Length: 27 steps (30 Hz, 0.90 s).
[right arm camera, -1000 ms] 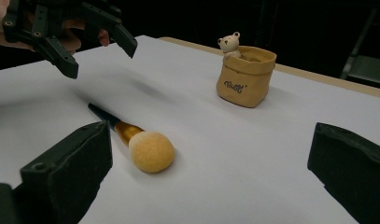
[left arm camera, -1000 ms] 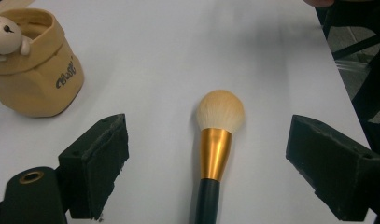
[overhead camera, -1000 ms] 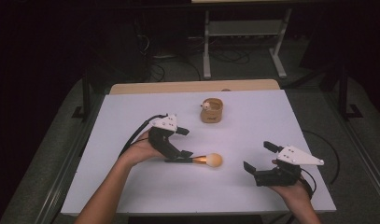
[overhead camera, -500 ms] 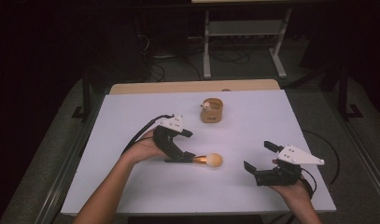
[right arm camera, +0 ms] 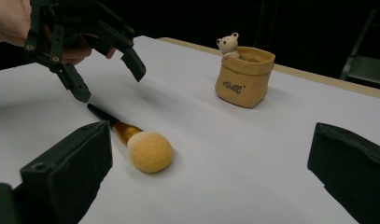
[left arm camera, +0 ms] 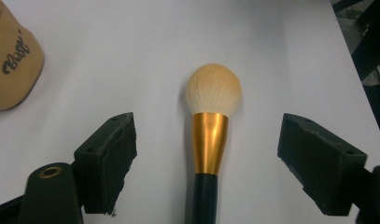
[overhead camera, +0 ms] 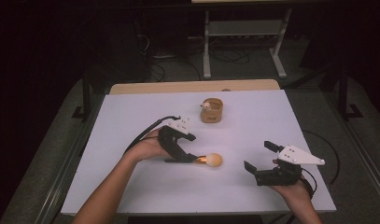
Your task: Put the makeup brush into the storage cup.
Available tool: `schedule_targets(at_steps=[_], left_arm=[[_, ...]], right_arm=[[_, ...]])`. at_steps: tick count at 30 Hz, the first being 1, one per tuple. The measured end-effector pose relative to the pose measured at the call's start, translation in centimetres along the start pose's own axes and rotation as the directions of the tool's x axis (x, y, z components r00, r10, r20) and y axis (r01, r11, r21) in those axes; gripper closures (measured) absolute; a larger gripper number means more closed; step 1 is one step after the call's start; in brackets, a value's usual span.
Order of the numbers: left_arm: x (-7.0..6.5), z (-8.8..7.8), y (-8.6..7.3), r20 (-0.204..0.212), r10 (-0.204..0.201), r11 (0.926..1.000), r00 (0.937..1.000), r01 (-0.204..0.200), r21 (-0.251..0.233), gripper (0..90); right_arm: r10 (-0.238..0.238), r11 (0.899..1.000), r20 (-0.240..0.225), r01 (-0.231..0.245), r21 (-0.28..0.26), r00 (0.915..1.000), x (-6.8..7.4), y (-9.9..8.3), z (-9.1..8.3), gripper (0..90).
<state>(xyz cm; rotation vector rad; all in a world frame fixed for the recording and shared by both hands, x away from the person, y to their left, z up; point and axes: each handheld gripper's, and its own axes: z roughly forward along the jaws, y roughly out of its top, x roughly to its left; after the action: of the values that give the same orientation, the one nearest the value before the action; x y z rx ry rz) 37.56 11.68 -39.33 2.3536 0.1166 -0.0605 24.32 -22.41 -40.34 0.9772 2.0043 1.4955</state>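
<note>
- While right gripper [overhead camera: 261, 160] waits open near right, left gripper [overhead camera: 190, 148] has drifted slightly right, jaws open astride makeup brush [left arm camera: 210, 126].
- Grasp looks imminent; pouch [overhead camera: 211, 110] likely destination.

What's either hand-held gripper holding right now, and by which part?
Nothing. The left hand-held gripper is open, straddling the makeup brush lying on the table, jaws clear of it. The right hand-held gripper is open and empty.

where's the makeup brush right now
The makeup brush lies flat on the white table near its middle in the high view, handle between the open jaws of the left claw, bristle head pointing toward the right claw.
</note>
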Motion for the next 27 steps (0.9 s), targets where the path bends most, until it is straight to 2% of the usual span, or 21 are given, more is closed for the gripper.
schedule_targets(at_steps=[2, 7, 13, 27], left_arm=[[0.0, 0.1, 0.0, 0.000, -0.003, 1.0000, 1.0000, 0.003, 0.002, 20.6], [0.0, 0.8, 0.2, 0.014, 0.007, 0.9991, 0.9999, -0.008, 0.042, 23.6], [-0.1, 1.7, 0.6, 0.012, 0.043, 0.9934, 0.9990, -0.044, 0.105, 25.5], [0.0, 3.0, 1.1, 0.038, 0.067, 0.9844, 0.9970, -0.072, 0.161, 35.2]], right_arm=[[-0.006, 1.000, 0.001, 0.006, -0.003, 1.0000, 0.0, 0.0, 0.0, 0.0], [-0.004, 1.000, 0.000, 0.004, -0.002, 1.0000, 0.0, 0.0, 0.0, 0.0], [-0.007, 1.000, 0.000, 0.007, -0.003, 1.0000, -0.1, 0.0, 0.0, 0.0], [0.001, 1.000, 0.001, -0.001, 0.000, 1.0000, 0.0, 0.0, 0.0, 0.0]])
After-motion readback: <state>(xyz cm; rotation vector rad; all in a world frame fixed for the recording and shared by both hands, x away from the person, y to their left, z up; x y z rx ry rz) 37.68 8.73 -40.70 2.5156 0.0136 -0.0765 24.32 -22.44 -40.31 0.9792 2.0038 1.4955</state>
